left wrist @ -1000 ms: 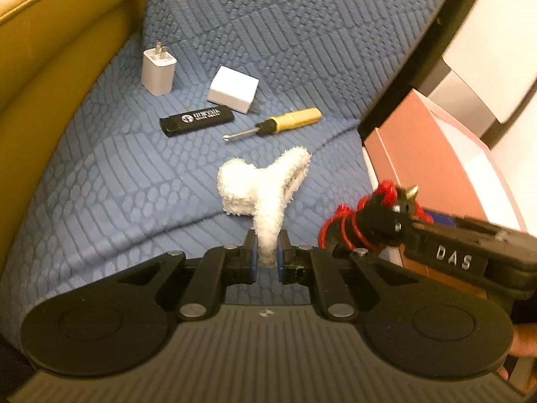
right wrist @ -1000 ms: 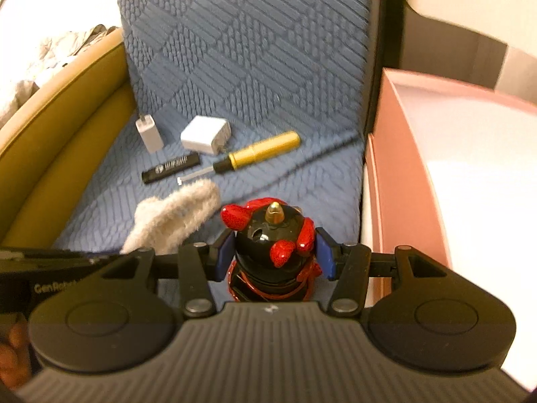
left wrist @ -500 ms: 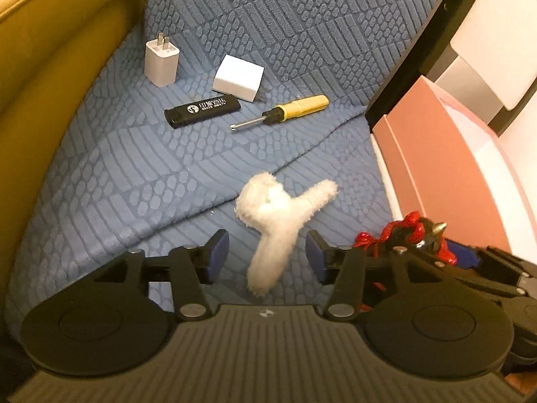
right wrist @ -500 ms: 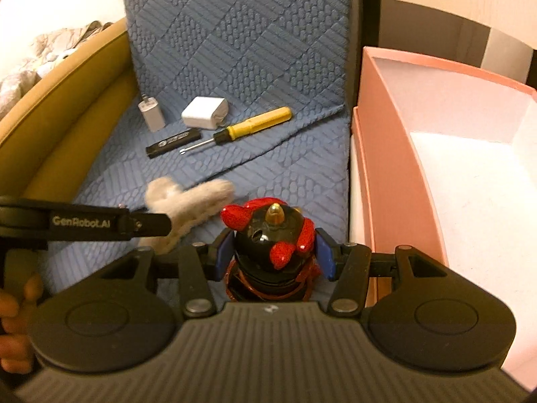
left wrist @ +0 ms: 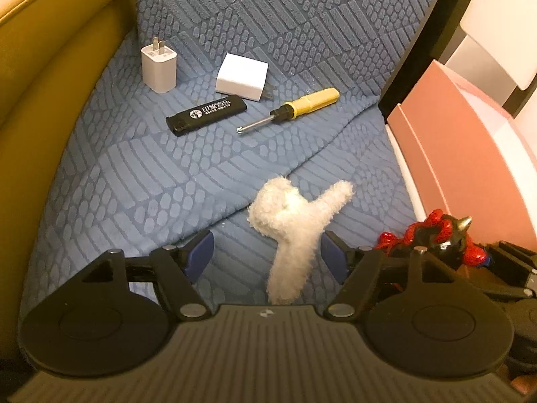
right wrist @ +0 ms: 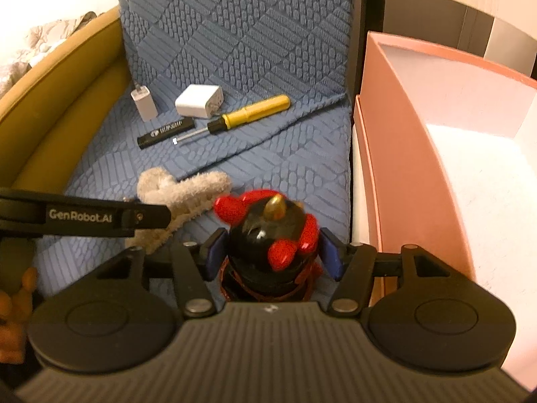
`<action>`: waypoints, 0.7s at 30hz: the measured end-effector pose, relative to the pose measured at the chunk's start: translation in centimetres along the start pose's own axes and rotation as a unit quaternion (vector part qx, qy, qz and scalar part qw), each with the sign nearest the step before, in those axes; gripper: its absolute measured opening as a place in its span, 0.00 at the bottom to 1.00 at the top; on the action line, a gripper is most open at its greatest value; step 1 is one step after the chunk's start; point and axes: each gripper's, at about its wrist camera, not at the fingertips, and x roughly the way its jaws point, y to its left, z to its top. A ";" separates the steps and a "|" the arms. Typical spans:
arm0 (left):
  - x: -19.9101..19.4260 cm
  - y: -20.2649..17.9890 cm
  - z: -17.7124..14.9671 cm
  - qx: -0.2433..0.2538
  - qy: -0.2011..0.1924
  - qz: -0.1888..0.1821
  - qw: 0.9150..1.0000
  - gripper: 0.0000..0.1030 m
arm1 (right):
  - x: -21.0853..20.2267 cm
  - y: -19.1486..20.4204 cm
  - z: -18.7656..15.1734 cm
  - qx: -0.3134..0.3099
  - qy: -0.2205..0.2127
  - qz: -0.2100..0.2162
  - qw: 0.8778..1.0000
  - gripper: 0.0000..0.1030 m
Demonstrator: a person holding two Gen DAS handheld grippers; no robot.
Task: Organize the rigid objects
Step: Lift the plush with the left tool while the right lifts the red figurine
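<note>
**Toy in the Right Jaws, Box Waiting Beside It**

The right gripper (right wrist: 270,252) has its jaws around a black and red toy figure (right wrist: 268,235). The blue pads sit close on both sides of it, but thin gaps seem to show, so I cannot tell if they are pinching it or just letting go. The toy is near the front of the blue seat cushion (right wrist: 295,168), just left of the pink box (right wrist: 396,154).

The left gripper (left wrist: 265,257) has its jaws spread wide and holds nothing. A fluffy white soft toy (left wrist: 295,221) lies on the cushion between them.

Farther back on the cushion are 4 hard things: a white plug (left wrist: 158,67), a white charger block (left wrist: 242,76), a black lighter (left wrist: 206,115) and a yellow screwdriver (left wrist: 292,109).

I think the step now is to put the toy figure in the box. To do it well, squeeze it snugly, lift it higher than the pink wall, move right, and set it down softly on the white floor inside. The soft toy is not hard, so it can probably stay.
</note>
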 end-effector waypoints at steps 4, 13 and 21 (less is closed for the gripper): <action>0.4 -0.4 0.3 0.018 -0.005 0.004 1.000 0.73 | 0.3 0.2 -0.2 0.001 0.012 -0.005 1.000 0.59; 1.3 -1.4 0.6 0.058 -0.019 0.011 0.998 0.73 | 0.7 -0.1 -0.3 0.018 0.008 -0.005 1.000 0.58; 1.2 -1.5 1.0 0.055 -0.022 -0.008 0.998 0.54 | 0.7 0.4 -0.6 0.012 0.005 -0.013 1.000 0.58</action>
